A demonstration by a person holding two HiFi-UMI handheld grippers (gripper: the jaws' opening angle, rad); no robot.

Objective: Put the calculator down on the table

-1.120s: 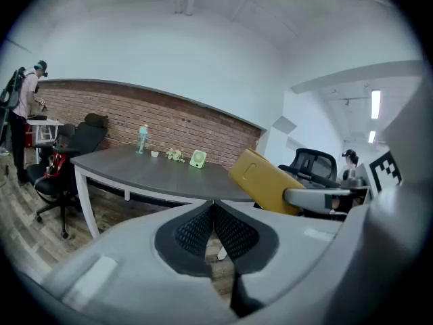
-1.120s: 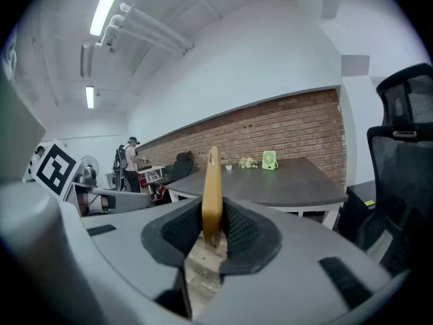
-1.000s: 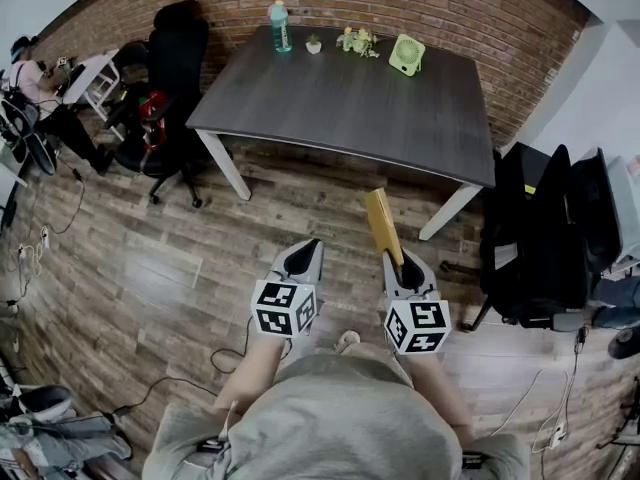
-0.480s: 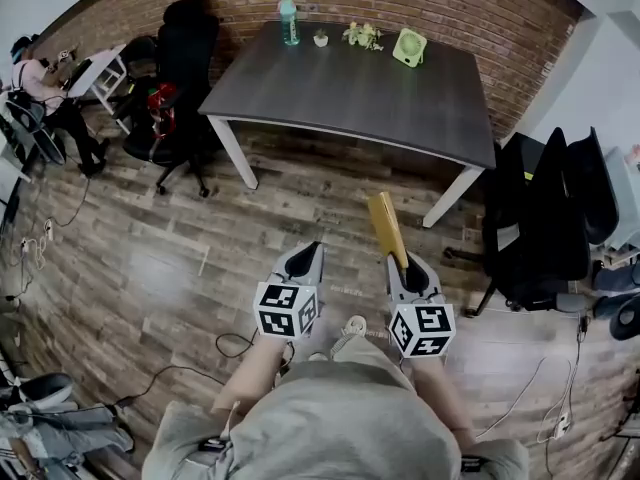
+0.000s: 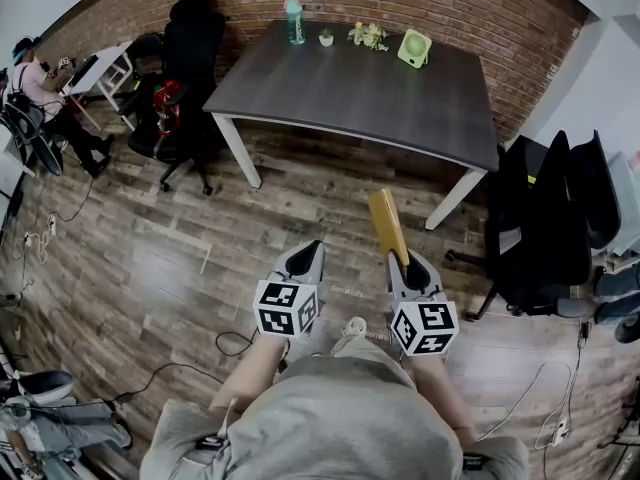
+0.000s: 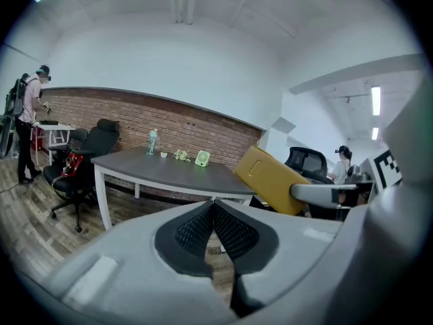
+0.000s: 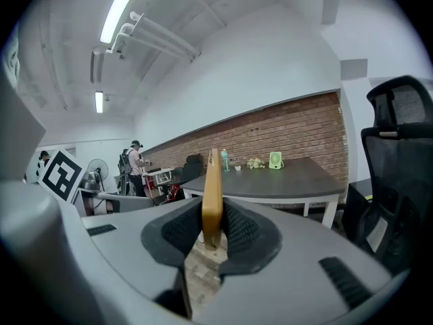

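Observation:
A flat yellow calculator (image 5: pixel 386 226) sticks forward out of my right gripper (image 5: pixel 403 264), which is shut on its near end, above the wooden floor. In the right gripper view the calculator (image 7: pixel 212 195) stands edge-on between the pads of the right gripper (image 7: pixel 212 232). My left gripper (image 5: pixel 305 258) is held beside it, shut on nothing; its pads meet in the left gripper view (image 6: pixel 212 212), where the calculator (image 6: pixel 270 179) shows at the right. The dark grey table (image 5: pixel 360 98) stands ahead, some way beyond both grippers.
At the table's far edge stand a green fan (image 5: pixel 413 49), a bottle (image 5: pixel 294 7) and small plants (image 5: pixel 368 35). Black office chairs (image 5: pixel 185 68) are left of the table, more black chairs (image 5: pixel 545 223) at the right. Cables lie on the floor (image 5: pixel 180 268). A person (image 5: pixel 30 78) is at far left.
In the head view the table and floor have shifted a little, mostly before the last half second. Both grippers keep their pose, and the calculator stays in the right one.

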